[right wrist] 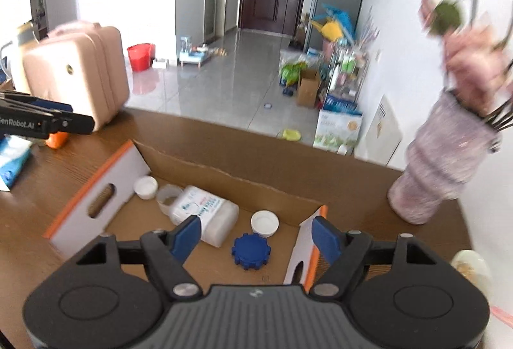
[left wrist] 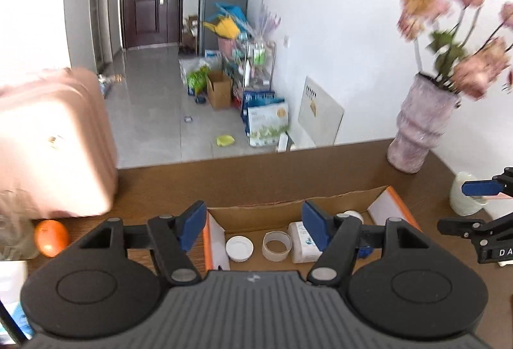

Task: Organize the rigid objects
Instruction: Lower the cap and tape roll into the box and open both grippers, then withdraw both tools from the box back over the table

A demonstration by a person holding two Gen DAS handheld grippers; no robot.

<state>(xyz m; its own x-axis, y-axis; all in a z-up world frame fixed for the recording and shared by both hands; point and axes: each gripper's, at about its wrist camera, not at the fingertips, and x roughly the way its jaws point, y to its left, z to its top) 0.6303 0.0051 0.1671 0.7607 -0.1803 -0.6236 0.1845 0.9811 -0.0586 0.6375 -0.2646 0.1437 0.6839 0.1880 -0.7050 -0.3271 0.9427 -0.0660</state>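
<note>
An open cardboard box (right wrist: pixel 198 171) with orange-edged white flaps stands on the brown table. Inside lie a white plastic bottle (right wrist: pixel 208 217) on its side, a tape roll (right wrist: pixel 168 196), two white caps (right wrist: pixel 146 187) (right wrist: pixel 264 223) and a blue gear-shaped lid (right wrist: pixel 251 251). My right gripper (right wrist: pixel 256 235) is open and empty above the box's near right part. My left gripper (left wrist: pixel 255 228) is open and empty over the box (left wrist: pixel 263 211), with the cap (left wrist: pixel 239 248), tape roll (left wrist: pixel 276 245) and bottle (left wrist: pixel 301 241) below it.
A pink case (right wrist: pixel 77 76) and an orange object (left wrist: pixel 51 236) stand on the table's left. A pink vase of flowers (right wrist: pixel 439 172) stands at the right, and a small white jar (left wrist: pixel 465 193) near it. Beyond the table's far edge is open floor with clutter.
</note>
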